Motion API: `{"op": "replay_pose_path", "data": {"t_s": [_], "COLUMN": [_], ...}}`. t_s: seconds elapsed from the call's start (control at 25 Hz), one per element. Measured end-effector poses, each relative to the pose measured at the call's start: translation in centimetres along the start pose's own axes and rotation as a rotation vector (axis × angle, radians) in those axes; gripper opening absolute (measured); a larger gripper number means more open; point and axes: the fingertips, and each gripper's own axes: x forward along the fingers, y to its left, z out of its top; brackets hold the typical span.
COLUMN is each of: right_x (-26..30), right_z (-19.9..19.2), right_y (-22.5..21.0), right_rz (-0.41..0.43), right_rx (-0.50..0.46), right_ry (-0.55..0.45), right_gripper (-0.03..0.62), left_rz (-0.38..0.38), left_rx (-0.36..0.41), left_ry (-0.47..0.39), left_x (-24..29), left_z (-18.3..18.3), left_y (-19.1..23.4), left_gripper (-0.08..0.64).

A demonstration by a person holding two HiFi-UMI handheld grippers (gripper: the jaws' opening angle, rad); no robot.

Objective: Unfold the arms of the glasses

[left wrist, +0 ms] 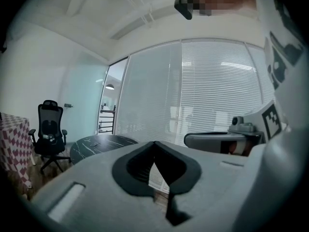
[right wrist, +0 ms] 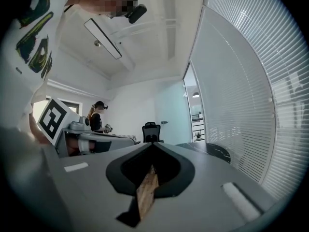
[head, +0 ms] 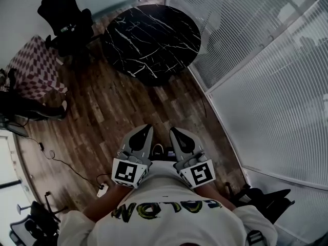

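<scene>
No glasses can be made out for certain in any view. A small pale item [left wrist: 94,138] on the round black marble table [head: 154,35] is too small to identify. The person holds both grippers close to the chest, high above the wooden floor and well short of the table. My left gripper [head: 145,129] points forward with its jaws pressed together and nothing between them, its tips [left wrist: 154,144] meeting in a thin slit. My right gripper [head: 174,131] sits beside it, also shut and empty [right wrist: 152,145]. Each shows in the other's view.
A glass wall with white blinds [head: 256,60] runs along the right. A black office chair [head: 64,17] stands left of the round table. A checked cloth covers a table [head: 36,68] at the far left. Cables [head: 66,163] trail on the floor. Another person [right wrist: 96,117] stands in the distance.
</scene>
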Motion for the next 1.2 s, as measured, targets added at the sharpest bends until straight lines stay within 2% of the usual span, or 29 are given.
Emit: {"op": "replay_pose_path", "data": {"t_s": [0.32,0.52,0.72,1.2], "right_x": [3.6,8.4,15.9,39.6], "right_z": [0.0,-1.4,-1.4,3.0], "right_y": [-2.0,-3.8,-5.4,-10.4], "right_rz": [0.006,-0.001,0.009,0.025], "right_rx": [-0.017,-0.019,-0.012,-0.022], "right_ry": [-0.001,0.016,0.050,0.073], "right_gripper": [0.002,0.002,0.002,0.002], "left_rz": [0.012,0.002,0.010,0.005], "left_rx": [-0.023,-0.043,-0.073,-0.073], "left_ry": [0.004,0.010,0.017,0.006], "left_x": [3.2,6.5,10.3,21.6], "left_z": [-0.4,-1.5,-0.8,6.2], "left_y": [3.2,7.2,14.0,34.2], "left_gripper": [0.003,0.003,0.003,0.003]}}
